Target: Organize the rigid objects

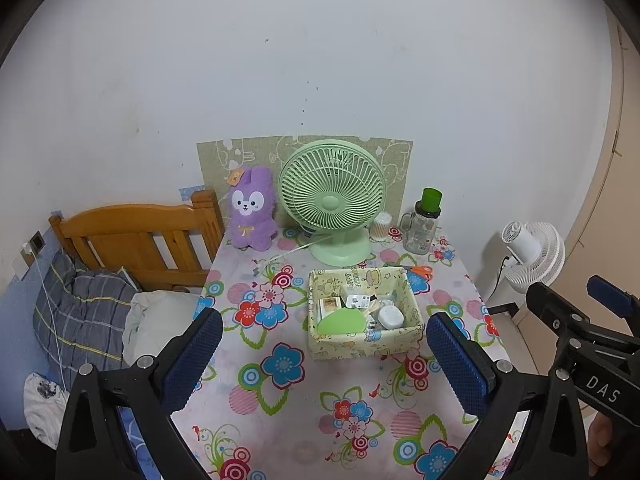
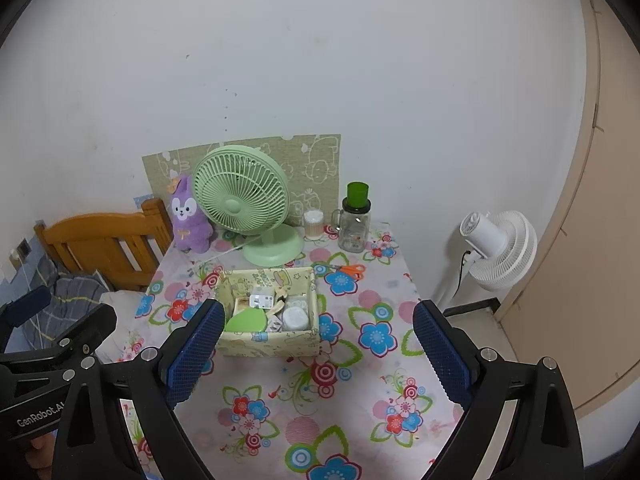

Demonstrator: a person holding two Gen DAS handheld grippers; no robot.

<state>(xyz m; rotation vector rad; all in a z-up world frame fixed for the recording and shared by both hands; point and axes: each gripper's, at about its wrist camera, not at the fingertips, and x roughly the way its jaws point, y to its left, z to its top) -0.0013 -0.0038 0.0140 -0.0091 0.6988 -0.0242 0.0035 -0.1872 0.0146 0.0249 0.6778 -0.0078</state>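
While both the left gripper and right gripper hover empty with fingers spread wide, the orange scissors lie crosswise behind the filled storage box, likely nearer the right.

tablecloth: pink floral | box: yellow cartoon print | desk fan: green | plush: purple
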